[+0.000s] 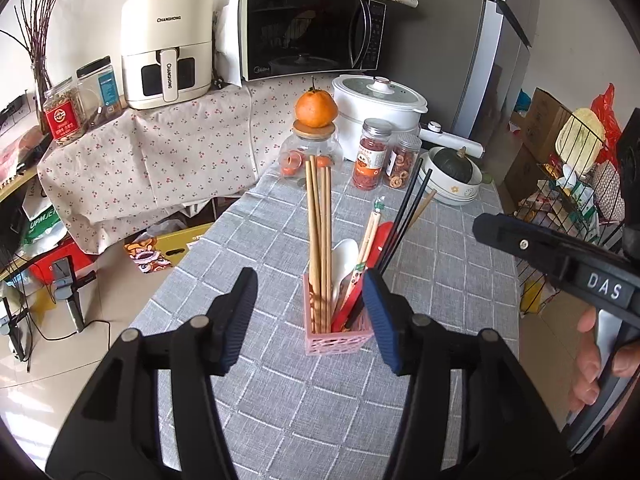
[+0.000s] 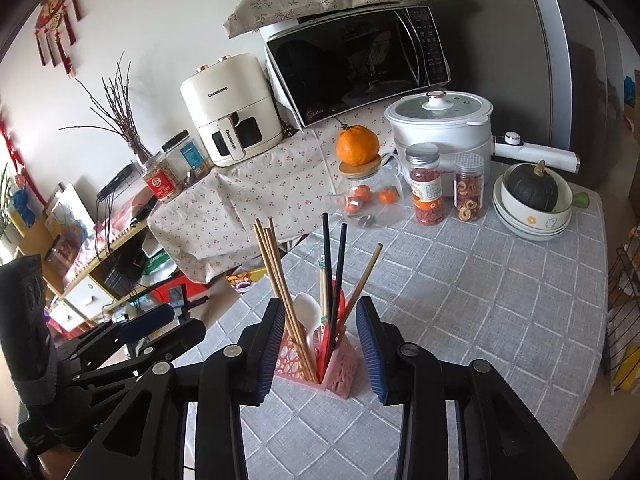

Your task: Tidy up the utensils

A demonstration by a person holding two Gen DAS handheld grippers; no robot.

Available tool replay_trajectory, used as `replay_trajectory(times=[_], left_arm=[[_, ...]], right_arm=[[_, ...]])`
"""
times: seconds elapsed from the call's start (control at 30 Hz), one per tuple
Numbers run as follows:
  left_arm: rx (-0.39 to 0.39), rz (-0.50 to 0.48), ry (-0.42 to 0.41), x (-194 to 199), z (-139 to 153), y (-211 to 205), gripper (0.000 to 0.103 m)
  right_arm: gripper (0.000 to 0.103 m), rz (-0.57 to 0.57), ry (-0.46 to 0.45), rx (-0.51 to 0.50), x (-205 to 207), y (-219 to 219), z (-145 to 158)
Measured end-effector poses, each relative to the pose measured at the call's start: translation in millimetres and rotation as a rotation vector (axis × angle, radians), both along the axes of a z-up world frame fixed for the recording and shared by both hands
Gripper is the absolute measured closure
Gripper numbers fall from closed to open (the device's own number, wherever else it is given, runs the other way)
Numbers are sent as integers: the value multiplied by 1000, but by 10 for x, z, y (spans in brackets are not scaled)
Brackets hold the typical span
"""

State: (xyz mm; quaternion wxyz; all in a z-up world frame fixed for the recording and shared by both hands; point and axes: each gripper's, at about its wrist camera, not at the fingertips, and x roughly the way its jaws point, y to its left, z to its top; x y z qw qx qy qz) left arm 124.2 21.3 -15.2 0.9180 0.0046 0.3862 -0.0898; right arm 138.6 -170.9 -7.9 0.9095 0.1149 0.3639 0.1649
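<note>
— What sits at the back of the grey checked tablecloth?

— A glass jar with a wooden lid, and a mandarin balanced on that lid. Beside it stand two clear spice jars with dried red contents, then a stack of bowls holding a dark green squash.

— And behind those?

— A white electric pot with a lid knob. On the floral-covered shelf, a black microwave under a folded cloth, next to a cream air fryer.

— Anything at the far left?

— A vase of bare twigs and two lidded snack jars.

— On the right?

— A wire rack with packets.
</note>
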Motion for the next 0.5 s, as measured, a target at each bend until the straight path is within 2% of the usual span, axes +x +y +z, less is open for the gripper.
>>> replay_trajectory(times=[0.07,0.13,0.23,0.27,0.33,0.5], left_arm=[[-7,0,6,-72,20,-16,37],[-24,4,18,-150,41,-37,25],[-28,20,24,-299,73,-90,19],[-19,27,22,-349,83,-115,18],[30,67,24,-456,97,-168,6],[77,96,-27,-736,177,-248,4]], right_arm=[[58,-13,-6,-23,-98,-85,64],[47,-27,-13,-48,-212,-178,120],[36,-50,-16,-88,-407,-324,193],[34,-57,-19,-96,-479,-377,213],[28,-71,-25,-114,-619,-479,253],[14,-126,-30,-184,-930,-667,311]])
